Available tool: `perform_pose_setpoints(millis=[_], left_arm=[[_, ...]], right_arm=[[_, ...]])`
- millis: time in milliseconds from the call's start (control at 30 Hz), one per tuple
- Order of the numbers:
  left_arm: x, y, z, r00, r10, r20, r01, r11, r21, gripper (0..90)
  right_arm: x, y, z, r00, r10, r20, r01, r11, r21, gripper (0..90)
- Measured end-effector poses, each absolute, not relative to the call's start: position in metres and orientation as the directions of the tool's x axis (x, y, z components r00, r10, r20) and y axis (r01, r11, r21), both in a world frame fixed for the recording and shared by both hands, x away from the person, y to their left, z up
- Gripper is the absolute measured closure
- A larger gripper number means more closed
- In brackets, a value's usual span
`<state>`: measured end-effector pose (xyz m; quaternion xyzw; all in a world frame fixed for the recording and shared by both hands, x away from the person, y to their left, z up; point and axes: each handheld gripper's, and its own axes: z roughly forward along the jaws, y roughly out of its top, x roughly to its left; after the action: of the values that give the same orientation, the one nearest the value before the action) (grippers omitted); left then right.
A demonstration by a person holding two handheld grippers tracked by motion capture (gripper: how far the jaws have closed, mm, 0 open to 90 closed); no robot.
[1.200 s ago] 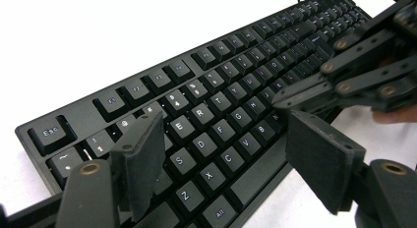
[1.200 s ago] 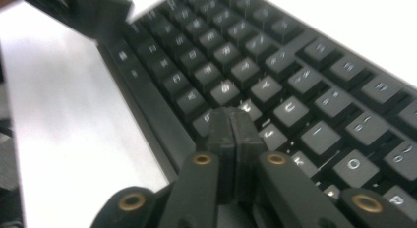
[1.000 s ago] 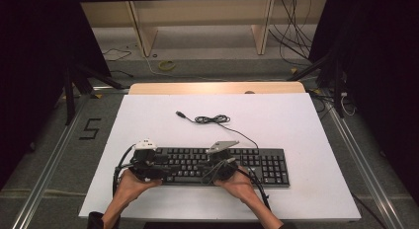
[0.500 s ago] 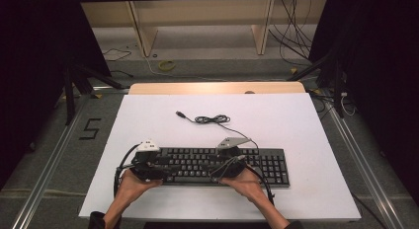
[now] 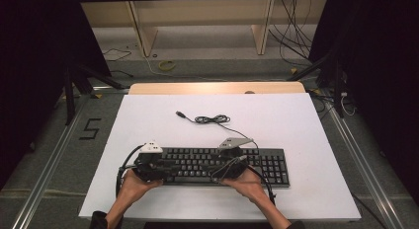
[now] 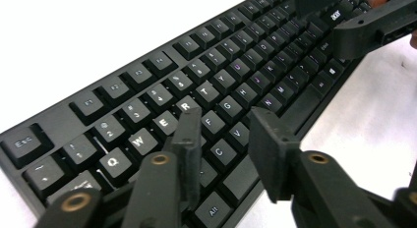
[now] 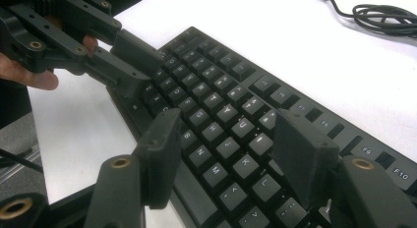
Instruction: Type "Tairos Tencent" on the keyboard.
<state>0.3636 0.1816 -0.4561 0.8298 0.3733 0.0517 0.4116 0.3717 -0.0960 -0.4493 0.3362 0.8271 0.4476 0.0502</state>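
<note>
Since a second ago my right claw [image 5: 236,165] has slid slightly right along the keyboard [image 5: 257,162], jaws just opening, nothing gripped; left claw [image 5: 154,166] just narrowing over the left-end keys, also released. Keyboard lies flat near the table [image 5: 306,120] front, not lifted. Matte black plastic, low square keycaps.

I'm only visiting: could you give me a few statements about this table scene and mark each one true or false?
1. The keyboard is black. True.
2. Its cable is plugged into a laptop. False: the plug lies loose on the table.
3. The left gripper hangs over the keyboard's Esc end. True.
4. The right gripper clamps a mouse. False: its jaws stand apart over the keys, holding nothing.
5. The table is red. False: white.
</note>
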Motion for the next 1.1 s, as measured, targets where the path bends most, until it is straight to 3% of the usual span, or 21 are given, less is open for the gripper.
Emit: perform_pose_setpoints(millis=[567, 1100], left_arm=[[0.365, 0.172, -0.46, 0.749, 0.63, -0.206, 0.559, -0.433, 0.707, 86.2], [0.369, 0.165, -0.468, 0.748, 0.633, -0.198, 0.575, -0.47, 0.67, 88.9]], right_arm=[[0.369, -0.097, -0.448, -0.772, 0.596, 0.221, 0.509, 0.37, 0.777, 44.8], [0.367, -0.099, -0.447, -0.766, 0.603, 0.226, 0.514, 0.361, 0.778, 36.8]])
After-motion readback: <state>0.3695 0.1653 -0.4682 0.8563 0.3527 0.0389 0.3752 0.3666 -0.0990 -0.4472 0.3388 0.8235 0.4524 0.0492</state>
